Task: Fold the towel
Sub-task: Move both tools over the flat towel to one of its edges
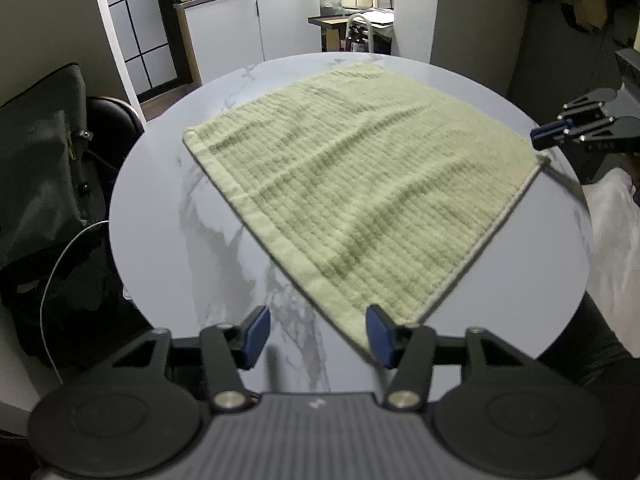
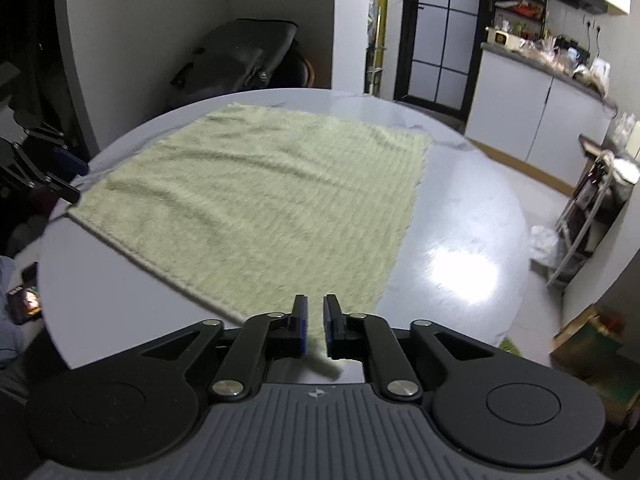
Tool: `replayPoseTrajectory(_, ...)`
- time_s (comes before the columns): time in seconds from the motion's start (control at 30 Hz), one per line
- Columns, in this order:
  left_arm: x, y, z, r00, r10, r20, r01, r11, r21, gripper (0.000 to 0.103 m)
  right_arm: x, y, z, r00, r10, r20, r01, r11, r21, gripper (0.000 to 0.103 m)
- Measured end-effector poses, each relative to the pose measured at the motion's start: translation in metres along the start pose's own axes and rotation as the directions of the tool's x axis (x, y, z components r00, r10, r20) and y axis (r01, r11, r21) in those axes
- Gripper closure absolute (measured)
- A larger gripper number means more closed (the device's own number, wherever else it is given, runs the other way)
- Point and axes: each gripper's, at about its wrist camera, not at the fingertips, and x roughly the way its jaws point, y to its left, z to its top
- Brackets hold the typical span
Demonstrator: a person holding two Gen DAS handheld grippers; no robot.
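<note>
A pale green waffle-weave towel [image 1: 352, 196] lies spread flat on a round white marble table [image 1: 168, 264]; it also shows in the right wrist view [image 2: 260, 204]. My left gripper [image 1: 318, 334] is open, its right pad at the towel's near corner, just above the table. My right gripper [image 2: 315, 322] has its jaws nearly closed over another towel corner, and I cannot tell whether they pinch it. It shows in the left wrist view [image 1: 550, 134] at the towel's right corner. The left gripper shows at the left edge of the right wrist view [image 2: 60, 176].
A dark chair with a grey bag [image 1: 44, 168] stands left of the table. A kitchen counter [image 1: 248, 20] and white cabinets [image 2: 540, 120] lie beyond. A metal stool [image 2: 588, 216] and a box [image 2: 588, 340] stand on the floor at the right.
</note>
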Motion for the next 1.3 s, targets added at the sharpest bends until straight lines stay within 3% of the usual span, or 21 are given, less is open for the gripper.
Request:
replayPoseTrajectory(0.03, -0.001, 0.002, 0.002, 1.000, 0.005, 0.003, -0.005, 1.000, 0.000, 0.045, 0.000, -0.001, 0.002, 1.000, -0.007, 0.003, 0.007, 1.000, -0.004, 0.068)
replayPoseTrajectory(0.07, -0.001, 0.003, 0.003, 1.000, 0.008, 0.006, -0.008, 1.000, 0.000, 0.045, 0.000, -0.002, 0.004, 1.000, -0.013, 0.005, 0.013, 1.000, -0.012, 0.067)
replayPoseTrajectory(0.2, -0.002, 0.011, 0.011, 1.000, 0.021, 0.019, -0.021, 1.000, 0.002, 0.042, 0.001, -0.006, 0.017, 1.000, -0.018, 0.009, 0.019, 0.995, -0.095, 0.067)
replayPoseTrajectory(0.5, 0.005, 0.038, 0.025, 0.996, 0.060, 0.064, -0.058, 0.998, -0.027, 0.040, 0.008, -0.022, 0.043, 0.999, -0.035, 0.001, 0.035, 0.992, -0.125, 0.066)
replayPoseTrajectory(0.7, 0.017, 0.055, 0.032, 0.992, 0.072, 0.103, -0.071, 0.997, -0.005, 0.040, 0.012, -0.027, 0.055, 0.998, -0.061, 0.033, 0.065, 0.987, -0.146, 0.060)
replayPoseTrajectory(1.1, 0.049, 0.072, 0.046, 0.990, 0.011, 0.141, -0.006, 1.000, -0.030, 0.040, 0.032, -0.038, 0.080, 0.997, -0.060, 0.044, 0.066, 0.987, -0.148, 0.059)
replayPoseTrajectory(1.17, 0.053, 0.075, 0.048, 0.988, 0.001, 0.155, 0.005, 0.999, -0.038, 0.040, 0.036, -0.039, 0.083, 0.997, -0.061, 0.039, 0.066, 0.987, -0.148, 0.052)
replayPoseTrajectory(1.3, 0.061, 0.081, 0.054, 0.987, 0.005, 0.163, 0.001, 0.999, -0.036, 0.040, 0.042, -0.038, 0.092, 0.999, -0.047, 0.028, 0.051, 0.985, -0.166, 0.051)
